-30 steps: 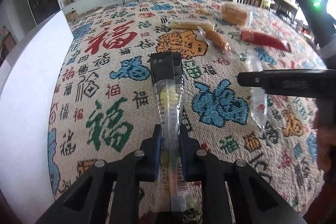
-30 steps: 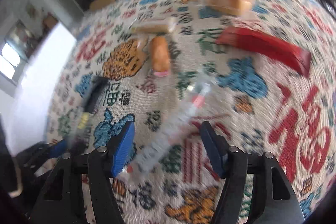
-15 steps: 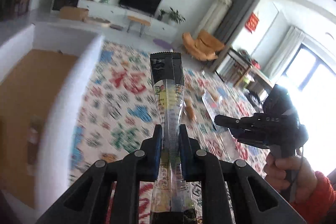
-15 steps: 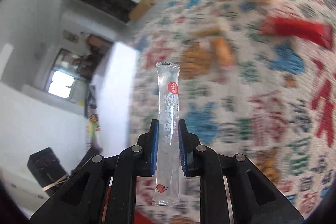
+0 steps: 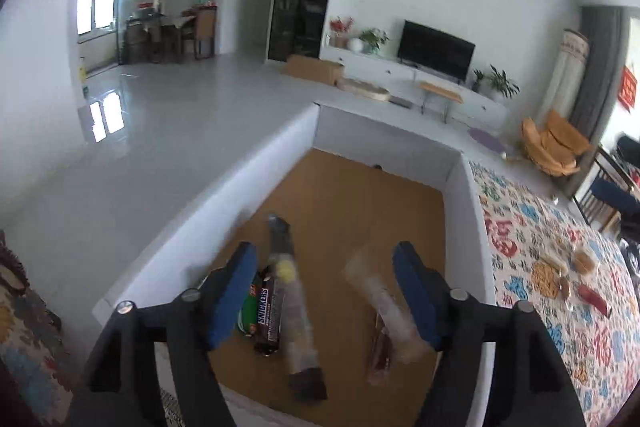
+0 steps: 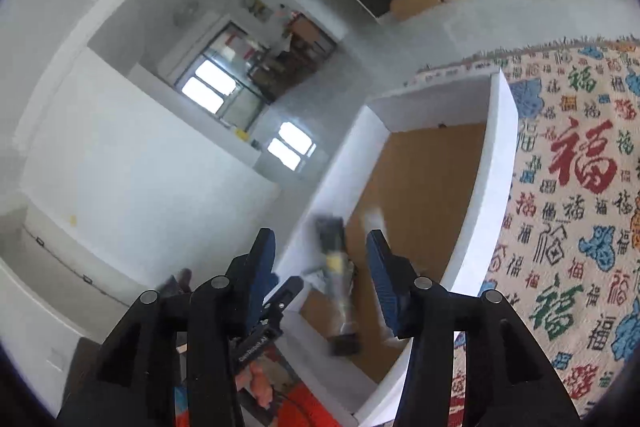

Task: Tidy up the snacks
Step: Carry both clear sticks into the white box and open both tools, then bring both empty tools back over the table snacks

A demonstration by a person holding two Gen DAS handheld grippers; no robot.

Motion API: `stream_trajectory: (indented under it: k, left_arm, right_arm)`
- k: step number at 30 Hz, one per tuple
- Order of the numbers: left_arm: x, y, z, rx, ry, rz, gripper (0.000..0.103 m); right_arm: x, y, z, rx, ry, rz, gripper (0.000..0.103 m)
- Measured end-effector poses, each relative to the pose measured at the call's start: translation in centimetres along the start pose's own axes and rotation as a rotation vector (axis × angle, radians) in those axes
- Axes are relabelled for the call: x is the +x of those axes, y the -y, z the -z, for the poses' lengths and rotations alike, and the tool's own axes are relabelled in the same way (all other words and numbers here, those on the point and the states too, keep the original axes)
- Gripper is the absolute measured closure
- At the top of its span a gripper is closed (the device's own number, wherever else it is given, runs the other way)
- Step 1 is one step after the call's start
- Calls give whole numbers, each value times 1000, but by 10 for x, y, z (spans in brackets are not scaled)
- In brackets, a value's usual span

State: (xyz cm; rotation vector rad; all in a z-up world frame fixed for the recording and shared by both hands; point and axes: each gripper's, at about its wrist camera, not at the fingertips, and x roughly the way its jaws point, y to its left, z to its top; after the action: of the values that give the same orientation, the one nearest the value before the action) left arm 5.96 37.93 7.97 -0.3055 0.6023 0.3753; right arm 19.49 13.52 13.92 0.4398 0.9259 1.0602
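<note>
**Both sticks let go over the box**

I have both grippers above the white-walled box (image 5: 468, 187), and both are opening with nothing pressed between the pads. In the left wrist view, the left gripper (image 5: 324, 291) has its blue pads spread wide. The black-tipped snack stick (image 5: 290, 303) shows blurred in the gap, clear of both pads and closer to the left one. Its long axis runs from upper centre toward the bottom of the frame, roughly along the line the gripper points. I read it as dropping free.

The clear snack stick (image 5: 384, 307) sits blurred toward the right pad in that same view, slanted from upper left to lower right. In the right wrist view the right gripper (image 6: 320, 271) is also parted, with the black-tipped stick visible between its pads and a pale smear at the right pad that I take for the clear one.

On the brown floor of the box lie a Snickers bar (image 5: 269, 313), a green packet (image 5: 247, 311) beside it, and a dark wrapper at lower right.

The remaining snacks (image 5: 576, 267) lie on the patterned cloth (image 5: 520, 227) at the far right edge of the left view, well apart from the box. I judge the right hand is nearer to them.
</note>
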Motion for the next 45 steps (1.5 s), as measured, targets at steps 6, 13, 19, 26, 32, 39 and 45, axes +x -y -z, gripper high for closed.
stream_trajectory:
  k: [6, 13, 19, 26, 32, 39, 45]
  left_arm:
    - [-12, 53, 16, 21, -11, 142, 25]
    - [-10, 198, 74, 214, -137, 446, 9]
    - [56, 309, 145, 332, -304, 478, 9]
    - [115, 345, 173, 470, -296, 322, 9]
    - [125, 346, 180, 492, -316, 296, 8]
    - [126, 349, 182, 504, -327, 284, 1]
    - [127, 349, 182, 505, -329, 285, 0]
  right_arm:
    - [-65, 58, 31, -237, 98, 333, 35]
    - [-169, 250, 137, -136, -5, 922, 35]
    - [-258, 301, 168, 7, 122, 1081, 35]
    - [-253, 315, 161, 41, 110, 1104, 31]
    - [-260, 315, 166, 48, 114, 1116, 27]
    - [-258, 315, 166, 44, 112, 1134, 25]
    - [-257, 313, 166, 36, 110, 1154, 24]
